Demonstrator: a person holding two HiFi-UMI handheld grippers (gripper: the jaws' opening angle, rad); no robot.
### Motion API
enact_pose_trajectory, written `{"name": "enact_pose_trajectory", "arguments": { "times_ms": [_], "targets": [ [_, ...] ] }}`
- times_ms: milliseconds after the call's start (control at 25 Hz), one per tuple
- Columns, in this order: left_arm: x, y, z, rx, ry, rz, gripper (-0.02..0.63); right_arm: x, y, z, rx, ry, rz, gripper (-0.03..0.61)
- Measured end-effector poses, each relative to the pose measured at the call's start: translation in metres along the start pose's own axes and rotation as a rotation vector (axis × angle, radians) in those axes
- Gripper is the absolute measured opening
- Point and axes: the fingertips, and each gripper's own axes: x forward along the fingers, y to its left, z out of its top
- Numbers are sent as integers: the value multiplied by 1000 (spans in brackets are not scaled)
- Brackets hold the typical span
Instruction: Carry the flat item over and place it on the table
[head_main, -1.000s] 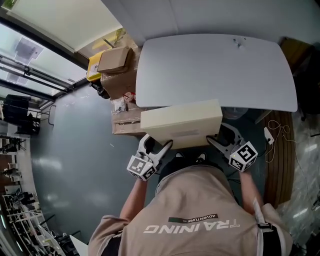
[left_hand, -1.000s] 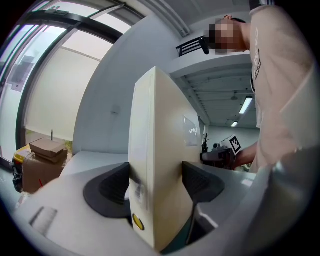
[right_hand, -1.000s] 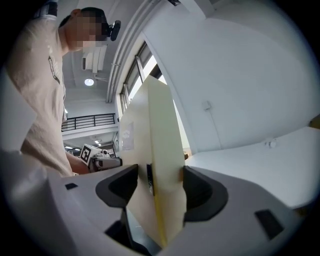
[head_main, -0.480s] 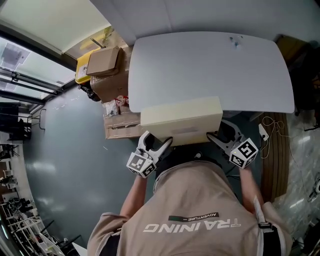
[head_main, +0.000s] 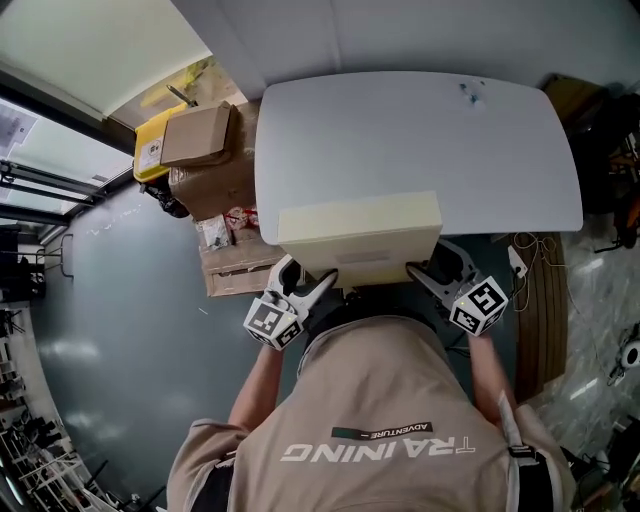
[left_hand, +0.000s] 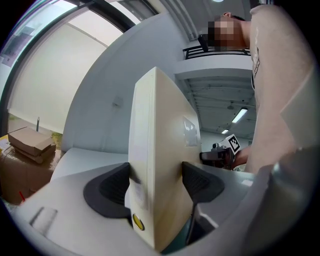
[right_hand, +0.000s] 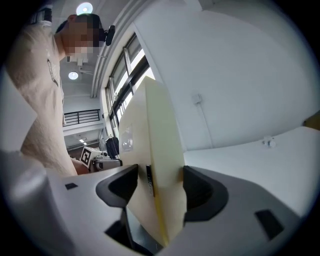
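Currently cream flat item (head_main: 360, 235) roughly level, long axis running 9 to 3 o'clock, far half over near edge of grey bench (head_main: 420, 130); contact with bench not discernible. Left gripper (head_main: 322, 283) jaws pinch near edge toward 9 o'clock end. Right gripper (head_main: 416, 271) jaws pinch same edge toward 3 o'clock end. Bench lies at 12 o'clock from both; next move likely even push forward, then lowering.

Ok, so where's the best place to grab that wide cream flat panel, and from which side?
Take the cream flat panel along its long near edge, one gripper near each end, coming from the person's side. It is wide but thin, so jaws span its thickness and two spaced holds should keep it level. The left gripper and right gripper are shut on it that way.
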Motion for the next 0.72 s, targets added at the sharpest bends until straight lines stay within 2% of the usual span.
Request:
{"name": "enact_pose_trajectory", "arguments": {
  "times_ms": [200, 400, 720],
  "targets": [
    [0, 39, 6, -2, 10, -27, 314, 38, 0, 2, 17, -3, -23, 285],
    [1, 66, 6, -39, 7, -10, 314, 64, -5, 10, 15, 15, -24, 285],
    [36, 90, 14, -27, 12, 4, 314, 86, -46, 20, 23, 18, -7, 285]
  ]
}}
